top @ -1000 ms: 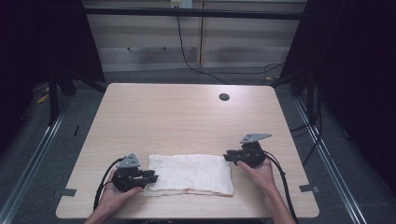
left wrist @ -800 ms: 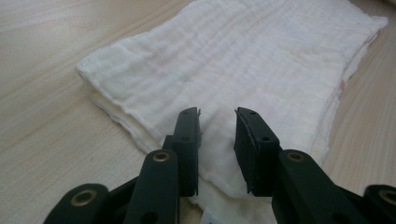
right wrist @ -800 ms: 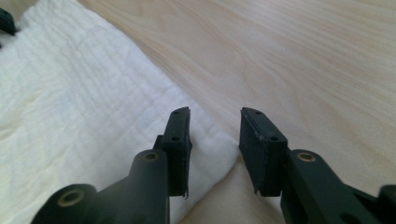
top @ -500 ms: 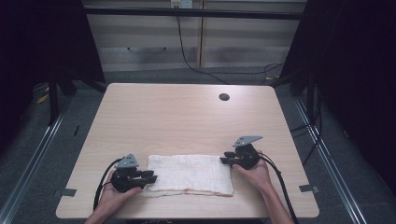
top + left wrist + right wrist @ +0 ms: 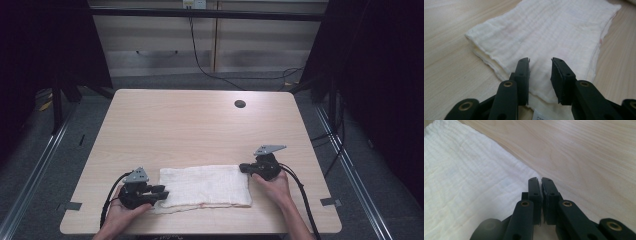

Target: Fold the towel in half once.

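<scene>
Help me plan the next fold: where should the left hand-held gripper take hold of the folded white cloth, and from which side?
Grip the folded white cloth at its near short end, probably at the corner where the stacked layers show. Come in low from the left, along the table; the left hand-held gripper already stands open over that end, so its jaws could close on all layers.

Beyond both grippers the table lies bare and open. Between the left gripper and right gripper, just the flat towel lies low.

I'm working at a pale wood table; grey carpet and dark curtains are surrounding it.
</scene>
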{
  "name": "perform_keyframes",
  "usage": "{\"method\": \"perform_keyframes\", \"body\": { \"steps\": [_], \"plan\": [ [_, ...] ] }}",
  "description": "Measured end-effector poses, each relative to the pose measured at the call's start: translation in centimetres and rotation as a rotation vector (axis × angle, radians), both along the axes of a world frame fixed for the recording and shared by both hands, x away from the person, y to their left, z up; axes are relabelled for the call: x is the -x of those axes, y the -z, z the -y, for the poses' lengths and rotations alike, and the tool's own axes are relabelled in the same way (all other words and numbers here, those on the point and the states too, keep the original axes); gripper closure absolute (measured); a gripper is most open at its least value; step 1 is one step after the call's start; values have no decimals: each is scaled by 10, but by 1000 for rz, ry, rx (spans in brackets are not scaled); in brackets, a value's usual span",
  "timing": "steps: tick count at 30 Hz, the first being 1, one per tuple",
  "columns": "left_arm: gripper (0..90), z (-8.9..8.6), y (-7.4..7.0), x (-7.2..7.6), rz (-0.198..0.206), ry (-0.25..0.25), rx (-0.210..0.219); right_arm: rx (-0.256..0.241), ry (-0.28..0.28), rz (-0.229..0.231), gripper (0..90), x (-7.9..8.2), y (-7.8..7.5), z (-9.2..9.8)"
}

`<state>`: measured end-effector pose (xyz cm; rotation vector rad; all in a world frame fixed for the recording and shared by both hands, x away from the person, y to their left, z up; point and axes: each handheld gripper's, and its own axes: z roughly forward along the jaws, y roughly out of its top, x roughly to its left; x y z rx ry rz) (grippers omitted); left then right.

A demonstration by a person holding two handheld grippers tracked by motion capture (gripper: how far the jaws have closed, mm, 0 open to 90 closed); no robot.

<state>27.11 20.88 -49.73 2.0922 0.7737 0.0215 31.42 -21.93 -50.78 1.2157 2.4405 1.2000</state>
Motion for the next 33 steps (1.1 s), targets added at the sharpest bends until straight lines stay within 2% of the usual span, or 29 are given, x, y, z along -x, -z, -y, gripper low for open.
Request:
{"method": "perform_keyframes", "body": {
  "steps": [3, 5, 7, 9, 11, 12, 13, 14, 16, 18, 21, 24, 29, 33],
  "plan": [
    [611, -7, -7, -11, 6, -41, 28, 6, -2, -1, 870, -4, 0, -1],
    [602, -14, -12, -29, -1, -74, 62, 16, -1, 2, 869, -6, -1, -1],
    [585, -17, -13, -47, -6, -108, 66, 10, 0, -4, 869, -5, -1, 0],
    [569, -17, -13, -60, -17, -112, 79, 13, -5, -1, 869, -5, -1, 0],
    [563, -13, -10, -69, -23, -122, 54, 12, -5, -1, 869, -5, -1, 0],
    [563, -12, -8, -72, -19, -131, 66, 12, -5, -1, 869, -6, -1, 0],
    [563, -10, -5, -73, -29, -129, 75, 10, -6, 0, 869, -6, -1, 0],
    [563, -8, -3, -74, -30, -125, 63, 9, -4, -6, 869, -6, -1, 0],
    [563, -5, 3, -75, -36, -105, 12, 5, -3, -10, 868, -6, -1, 1],
    [566, -4, 6, -75, -34, -84, -7, 3, -7, -5, 868, -7, 0, 2],
    [572, -2, 7, -74, -30, -69, 10, 1, -5, -6, 869, -6, 0, 2],
    [580, 3, 10, -72, -27, -50, -12, -5, -5, -11, 868, -7, 0, 3],
    [602, 4, 12, -73, -36, -60, 12, -21, -2, -9, 868, -9, 1, 4],
    [675, 6, 11, -66, -3, -30, -17, -36, 13, -18, 869, -10, 2, 5]
  ]
}}
